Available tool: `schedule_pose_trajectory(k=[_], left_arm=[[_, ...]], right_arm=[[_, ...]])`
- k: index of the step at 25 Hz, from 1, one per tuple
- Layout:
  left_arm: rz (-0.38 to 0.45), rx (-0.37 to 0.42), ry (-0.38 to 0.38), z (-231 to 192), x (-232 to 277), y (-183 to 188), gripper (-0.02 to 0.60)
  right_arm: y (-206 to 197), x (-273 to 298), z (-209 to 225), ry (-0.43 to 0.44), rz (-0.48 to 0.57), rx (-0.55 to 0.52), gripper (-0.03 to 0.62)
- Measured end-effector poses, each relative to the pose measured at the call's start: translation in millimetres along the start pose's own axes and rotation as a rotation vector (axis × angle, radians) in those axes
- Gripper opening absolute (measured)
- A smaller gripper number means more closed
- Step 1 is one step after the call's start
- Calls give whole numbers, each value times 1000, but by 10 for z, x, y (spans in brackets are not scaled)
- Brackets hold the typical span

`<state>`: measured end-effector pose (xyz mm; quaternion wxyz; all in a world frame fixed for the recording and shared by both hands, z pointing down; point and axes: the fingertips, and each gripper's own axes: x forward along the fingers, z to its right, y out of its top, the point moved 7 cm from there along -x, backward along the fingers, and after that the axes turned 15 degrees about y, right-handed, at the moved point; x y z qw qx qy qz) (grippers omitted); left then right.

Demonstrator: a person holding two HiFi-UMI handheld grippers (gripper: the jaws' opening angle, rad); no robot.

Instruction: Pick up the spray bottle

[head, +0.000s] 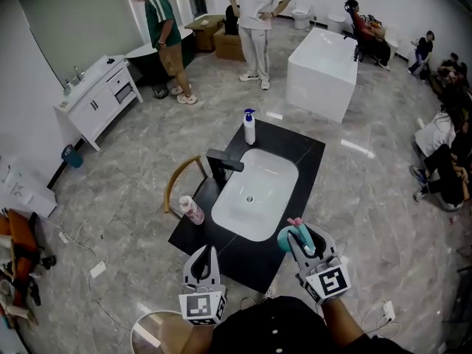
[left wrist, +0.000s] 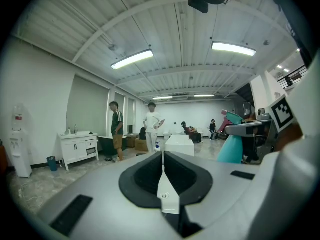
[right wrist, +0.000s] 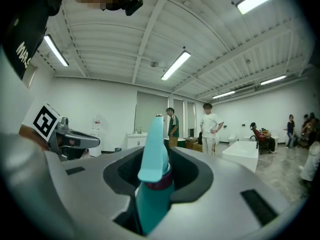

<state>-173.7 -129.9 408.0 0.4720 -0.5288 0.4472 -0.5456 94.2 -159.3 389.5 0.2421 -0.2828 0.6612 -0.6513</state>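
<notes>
The spray bottle (right wrist: 150,194) stands upright in the right gripper (head: 304,243), whose jaws pinch its neck, held in the air over the black counter's (head: 299,153) near corner. The left gripper (head: 201,265) hangs beside it, jaws pressed together and empty. A pink bottle (head: 192,209) lies left of the white sink (head: 274,169).

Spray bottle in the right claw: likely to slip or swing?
Probably rigid: the spray bottle shows no denting between the jaws of the right claw. Its smooth tapered body may slip. Held near the collar, it could swing.
</notes>
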Motion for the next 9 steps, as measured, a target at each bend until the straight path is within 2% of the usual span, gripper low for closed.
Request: schedule_pose_trajectory(k=[9], left_arm=[[-3, -2, 4, 16, 24, 5, 20]], right_arm=[[-11, 59, 34, 8, 4, -8, 121]])
